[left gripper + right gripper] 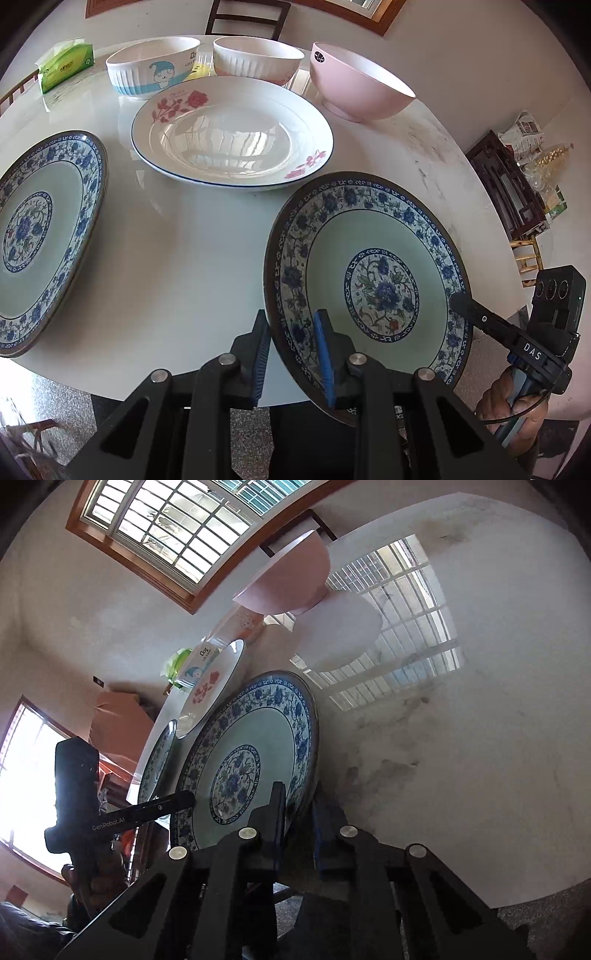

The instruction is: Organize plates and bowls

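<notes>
A blue-and-white floral plate (373,280) is tilted up off the white round table (177,258). My left gripper (291,354) is shut on its near-left rim. My right gripper (299,827) is shut on the opposite rim of the same plate (266,738), and it shows at the right edge of the left wrist view (461,302). A matching blue plate (40,236) lies flat at the left. A white plate with red flowers (232,133) sits in the middle. Behind it stand a white-and-blue cartoon bowl (151,66), a white ribbed bowl (258,59) and a pink bowl (354,81).
A green tissue pack (66,64) lies at the table's far left. A dark wooden chair (247,16) stands behind the table. A dark wooden stand with bags (517,184) is off the table's right side. The table's near edge is just below the held plate.
</notes>
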